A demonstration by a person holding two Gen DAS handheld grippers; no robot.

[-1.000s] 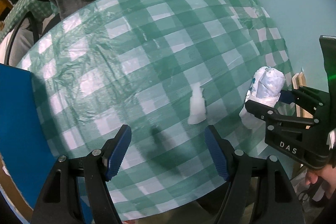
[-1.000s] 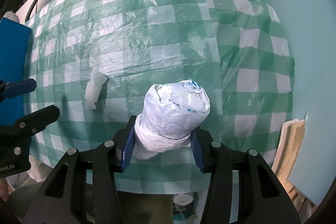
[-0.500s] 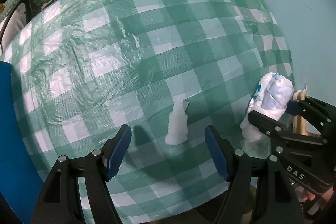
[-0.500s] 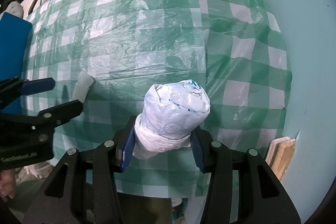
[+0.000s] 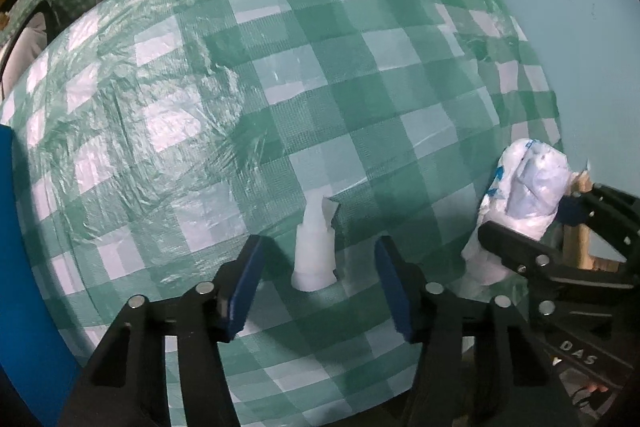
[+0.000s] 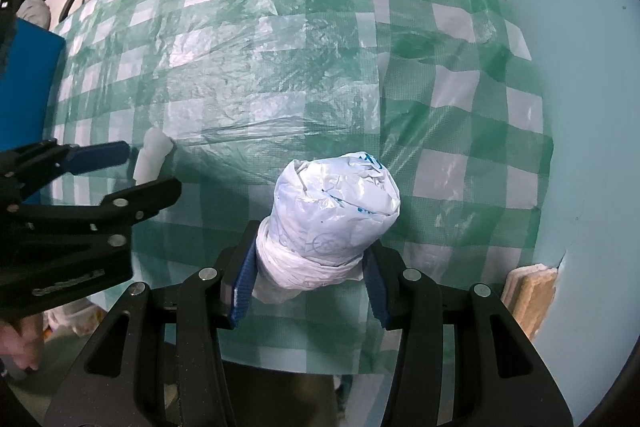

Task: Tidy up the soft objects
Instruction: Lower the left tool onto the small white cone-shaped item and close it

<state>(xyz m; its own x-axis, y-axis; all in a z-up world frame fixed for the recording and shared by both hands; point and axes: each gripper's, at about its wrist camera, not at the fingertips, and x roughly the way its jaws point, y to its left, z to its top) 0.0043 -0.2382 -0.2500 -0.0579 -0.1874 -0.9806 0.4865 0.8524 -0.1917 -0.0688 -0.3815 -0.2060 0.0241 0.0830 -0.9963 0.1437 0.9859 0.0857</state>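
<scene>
Left wrist view shows us the white roll (image 5: 314, 247) lying lengthwise, pointing away between our spread left gripper (image 5: 316, 289), while our right gripper (image 6: 308, 283) pinches the bag bundle (image 6: 334, 217).

My left gripper (image 5: 316, 291) sits low over the near part of the table (image 5: 360, 87), its two fingers spread to either side of the small roll (image 5: 314, 251), which lies on the cloth between them, touching neither. To its right, my right gripper (image 6: 306, 281) holds the bundled bag (image 6: 336, 215) above the near right part of the table, the bundle sticking out forward past the fingers. A wall (image 6: 592, 67) stands behind and right of the table, and a panel (image 5: 24, 267) to the left
</scene>
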